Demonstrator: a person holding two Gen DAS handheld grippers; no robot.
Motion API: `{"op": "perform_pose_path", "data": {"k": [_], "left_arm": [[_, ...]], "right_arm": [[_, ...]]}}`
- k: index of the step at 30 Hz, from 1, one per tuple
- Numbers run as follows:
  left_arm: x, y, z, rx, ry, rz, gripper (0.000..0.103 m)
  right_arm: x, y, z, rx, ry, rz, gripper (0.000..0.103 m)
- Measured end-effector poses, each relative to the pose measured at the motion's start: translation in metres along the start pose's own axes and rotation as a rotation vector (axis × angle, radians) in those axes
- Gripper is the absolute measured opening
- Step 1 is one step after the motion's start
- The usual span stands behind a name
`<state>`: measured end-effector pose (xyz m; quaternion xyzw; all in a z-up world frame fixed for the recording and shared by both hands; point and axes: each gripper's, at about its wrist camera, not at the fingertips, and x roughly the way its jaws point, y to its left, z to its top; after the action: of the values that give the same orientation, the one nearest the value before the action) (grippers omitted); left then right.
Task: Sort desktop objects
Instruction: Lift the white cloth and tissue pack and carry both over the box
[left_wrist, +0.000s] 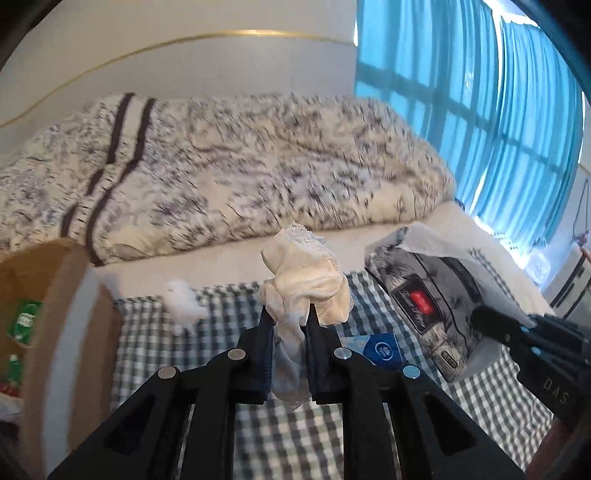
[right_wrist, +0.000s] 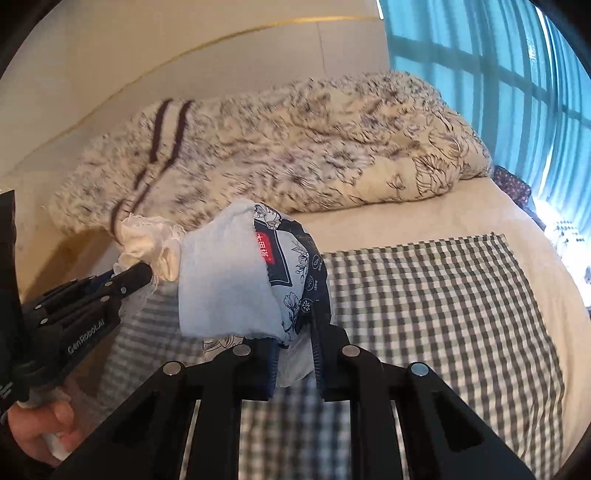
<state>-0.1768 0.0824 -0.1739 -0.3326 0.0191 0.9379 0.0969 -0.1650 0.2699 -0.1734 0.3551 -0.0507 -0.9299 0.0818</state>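
My left gripper (left_wrist: 288, 317) is shut on a cream cloth with a lace edge (left_wrist: 306, 273), held up above the checked cloth (left_wrist: 295, 424). In the right wrist view that same cream cloth (right_wrist: 147, 243) shows at the left, with the left gripper (right_wrist: 146, 275) clamped on it. My right gripper (right_wrist: 295, 332) is shut on a soft tissue pack with a navy flower print and a red label (right_wrist: 291, 258); a pale tissue sheet (right_wrist: 225, 277) hangs from its opening. In the left wrist view the tissue pack (left_wrist: 424, 295) hangs at the right, the right gripper (left_wrist: 491, 321) gripping it.
A cardboard box (left_wrist: 55, 332) with green items stands at the left. A white crumpled tissue (left_wrist: 184, 299) and a blue packet (left_wrist: 380, 350) lie on the checked cloth. A patterned quilt (left_wrist: 221, 166) is heaped on the bed behind. Blue curtains (left_wrist: 480, 110) hang at the right.
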Motion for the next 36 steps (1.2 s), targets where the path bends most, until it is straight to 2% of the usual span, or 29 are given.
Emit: {"op": "perform_pose_path", "data": {"k": [4, 15, 17, 19, 21, 25, 36], "left_arm": [[-0.037, 0.016, 0.006, 0.011, -0.033, 0.051, 0.015], [-0.123, 0.071, 0.012, -0.040, -0.103, 0.106, 0.015], [-0.136, 0.082, 0.008, -0.048, -0.114, 0.145, 0.015], [-0.145, 0.094, 0.001, -0.063, -0.109, 0.175, 0.015], [-0.151, 0.105, -0.006, -0.084, -0.103, 0.173, 0.015], [-0.162, 0.125, -0.017, -0.078, -0.108, 0.216, 0.015], [-0.180, 0.178, -0.029, -0.096, -0.106, 0.282, 0.015]], "right_arm": [[-0.026, 0.023, 0.001, -0.043, -0.033, 0.011, 0.015], [-0.086, 0.085, -0.012, -0.105, -0.086, 0.078, 0.015], [-0.093, 0.094, -0.015, -0.108, -0.090, 0.094, 0.015], [-0.096, 0.104, -0.017, -0.115, -0.088, 0.101, 0.015], [-0.096, 0.114, -0.019, -0.136, -0.090, 0.101, 0.015], [-0.096, 0.135, -0.019, -0.148, -0.094, 0.146, 0.015], [-0.083, 0.208, -0.001, -0.253, -0.099, 0.216, 0.015]]}}
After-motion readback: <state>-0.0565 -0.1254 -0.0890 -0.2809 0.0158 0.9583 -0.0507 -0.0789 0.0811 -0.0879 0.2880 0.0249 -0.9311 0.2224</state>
